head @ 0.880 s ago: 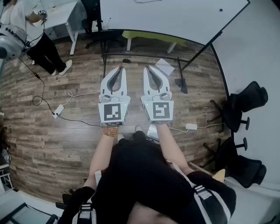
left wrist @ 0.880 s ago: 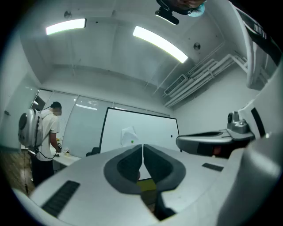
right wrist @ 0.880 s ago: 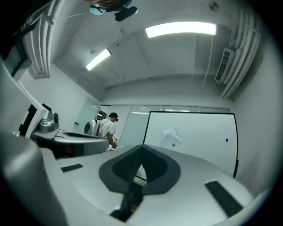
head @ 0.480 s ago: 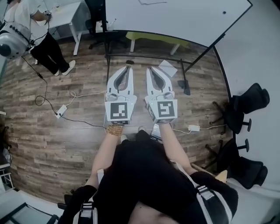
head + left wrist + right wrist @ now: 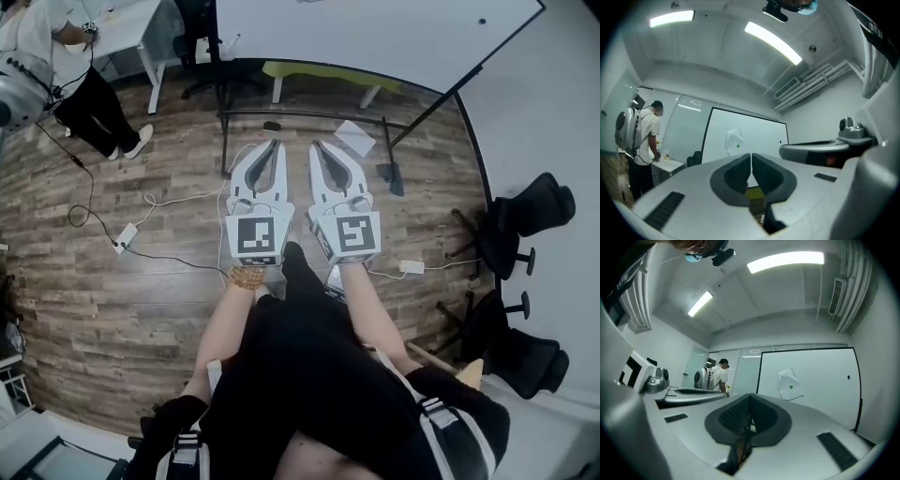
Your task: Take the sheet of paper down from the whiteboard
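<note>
The whiteboard [image 5: 375, 28] stands ahead on a black stand. A crumpled white sheet of paper [image 5: 735, 140] [image 5: 790, 384] hangs on it under a small green magnet, well beyond both grippers. In the head view my left gripper [image 5: 272, 145] and right gripper [image 5: 317, 147] are held side by side above the wooden floor and point toward the board. Each one's jaws are pressed together with nothing between them, as the left gripper [image 5: 751, 154] and right gripper [image 5: 750, 395] show in their own views.
A person with a backpack [image 5: 75, 84] stands by a white desk [image 5: 141, 28] at the left. Cables and a power adapter [image 5: 124, 239] lie on the floor. A white sheet [image 5: 354, 139] lies by the stand's feet [image 5: 389, 159]. Black office chairs [image 5: 525, 225] stand at the right.
Both grippers stay shut and side by side. The wearer's dark leg has swung forward beneath them, and the view has shifted slightly toward the board.
</note>
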A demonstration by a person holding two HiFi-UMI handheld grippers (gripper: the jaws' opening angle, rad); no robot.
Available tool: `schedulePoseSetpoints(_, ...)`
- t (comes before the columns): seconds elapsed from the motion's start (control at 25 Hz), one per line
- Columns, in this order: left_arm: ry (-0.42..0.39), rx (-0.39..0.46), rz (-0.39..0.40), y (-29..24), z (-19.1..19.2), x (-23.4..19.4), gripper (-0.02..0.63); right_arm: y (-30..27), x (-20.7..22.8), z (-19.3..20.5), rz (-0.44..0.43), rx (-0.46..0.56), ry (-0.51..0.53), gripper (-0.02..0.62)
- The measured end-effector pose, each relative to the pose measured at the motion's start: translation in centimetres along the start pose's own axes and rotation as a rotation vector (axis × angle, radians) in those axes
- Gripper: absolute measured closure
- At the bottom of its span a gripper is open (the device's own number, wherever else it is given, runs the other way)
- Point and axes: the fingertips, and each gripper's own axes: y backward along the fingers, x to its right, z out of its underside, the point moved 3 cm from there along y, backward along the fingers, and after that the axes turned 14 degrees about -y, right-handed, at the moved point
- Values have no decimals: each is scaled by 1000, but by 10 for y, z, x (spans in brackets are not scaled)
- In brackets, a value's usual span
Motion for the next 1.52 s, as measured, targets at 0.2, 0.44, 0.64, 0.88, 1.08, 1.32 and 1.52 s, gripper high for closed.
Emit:
schedulePoseSetpoints(0.2, -5, -35, 3, -37, 18, 3, 586, -24, 31, 8, 0, 1, -27, 597)
schedulePoseSetpoints(0.44, -50, -46, 21, -96, 27, -4, 586, -71, 72, 7, 17, 13, -37, 597)
schedulePoseSetpoints(0.64, -63, -63, 42, -155, 36, 7, 586, -105, 123, 7, 20, 23, -54, 597)
schedulePoseSetpoints(0.88, -88, -76, 32, -218, 49, 8, 586, -145, 177, 14, 12, 18, -76, 597)
schedulePoseSetpoints(1.08, -105, -75, 26, -262, 58, 11, 586, -175, 211, 19, -20, 13, -82, 597)
schedulePoseSetpoints(1.32, -113, -80, -14, -297, 66, 8, 586, -207, 230, 26, -95, -7, -79, 597)
schedulePoseSetpoints(1.52, -106, -109, -39, -306, 80, -6, 586, -230, 231, 31, -119, -13, -80, 597)
